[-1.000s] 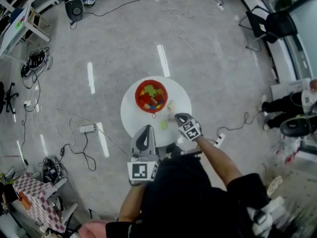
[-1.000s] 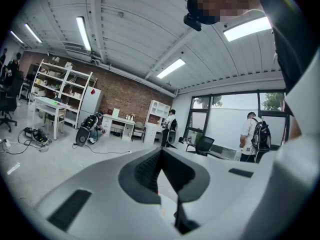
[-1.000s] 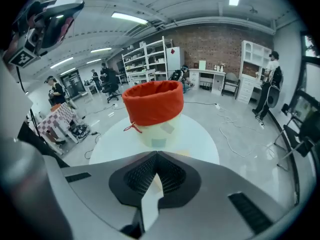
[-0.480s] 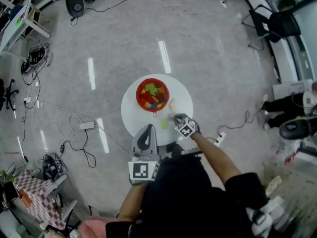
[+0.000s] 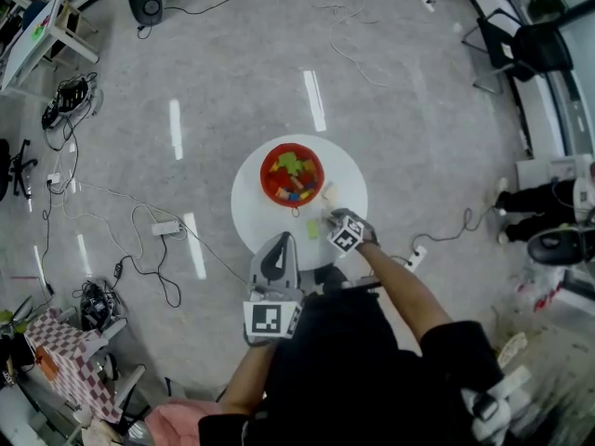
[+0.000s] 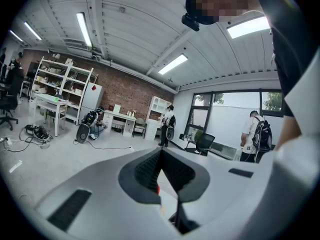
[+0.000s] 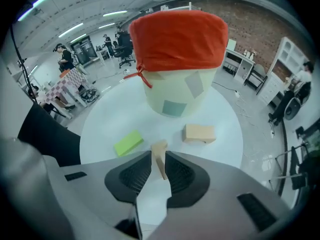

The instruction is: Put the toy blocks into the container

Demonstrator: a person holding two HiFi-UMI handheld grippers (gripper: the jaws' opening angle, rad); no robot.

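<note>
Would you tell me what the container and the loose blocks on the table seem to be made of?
Container: cream fabric body, it seems, with a matte red cloth cuff creased at the rim.
Tan block: likely bare wood, matte.
Green block: painted wood or foam; unclear.

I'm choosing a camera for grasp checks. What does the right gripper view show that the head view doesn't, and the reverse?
Only the right gripper view: the right hand-held gripper with its jaws apart, having just been opening, and a thin tan block standing between them; also the container's cream side wall. Only the head view: the colourful blocks inside the container, the left hand-held gripper, and a power strip on the floor. Both: the round white table, the red-rimmed container, a green block and a thicker tan block.
</note>
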